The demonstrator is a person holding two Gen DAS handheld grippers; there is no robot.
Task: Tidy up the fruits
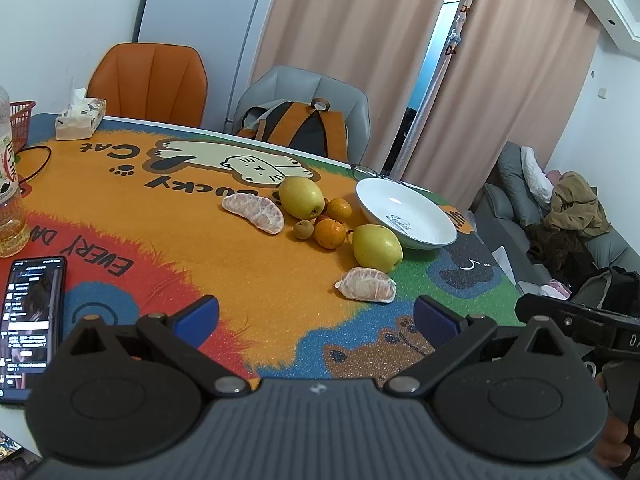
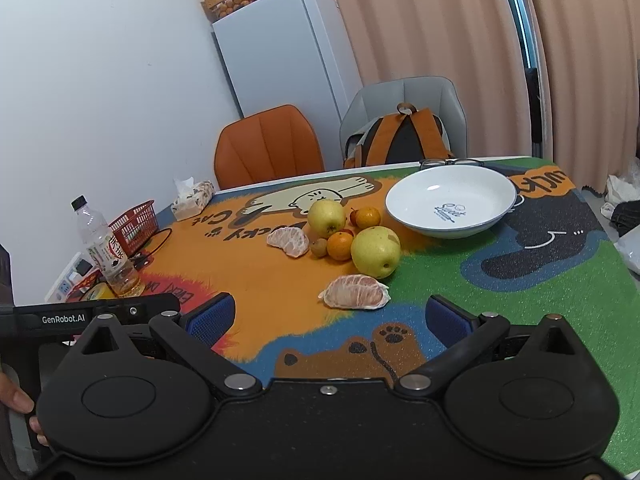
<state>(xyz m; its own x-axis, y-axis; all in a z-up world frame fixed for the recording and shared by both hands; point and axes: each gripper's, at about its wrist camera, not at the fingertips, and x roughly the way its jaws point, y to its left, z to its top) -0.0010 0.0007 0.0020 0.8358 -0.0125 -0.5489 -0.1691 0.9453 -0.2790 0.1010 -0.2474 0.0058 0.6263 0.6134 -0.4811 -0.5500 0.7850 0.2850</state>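
Left gripper [image 1: 316, 316]: bottom centre of the left wrist view, jaws spread wide, blue pads [image 1: 200, 312] at the two sides, nothing between them. It hangs above the printed table mat [image 1: 160, 220] and points down at a slant.

Right gripper [image 2: 332, 318]: bottom centre of the right wrist view, jaws equally wide, nothing between them, also over the mat. Its black body shows at the right edge of the left wrist view.

Fruit, all lying on the mat and none on the dish:
- Near peeled pomelo wedge [image 1: 366, 285], centre of frame, just ahead of the left gripper; in the right wrist view it lies just beyond the gap of the jaws.
- Near yellow pear [image 1: 377, 247], just behind that wedge and close to the dish rim.
- Far yellow pear [image 1: 301, 197], centre of frame, further back.
- Far pomelo wedge [image 1: 254, 213], left of the far pear.
- Two mandarins [image 1: 329, 233] between the pears.
- A small brown round fruit [image 1: 303, 229], left of the nearer mandarin.
- Small reddish fruits partly hidden among the cluster; kind cannot be told.

White dish [image 1: 436, 216]: right of centre, empty bowl face with a printed word, sitting on the mat right of the cluster.

Periphery, left wrist view: smartphone [image 1: 32, 312] lower left, screen lit; tissue box [image 1: 80, 118] upper left; drink bottle [image 1: 10, 200] at left edge.
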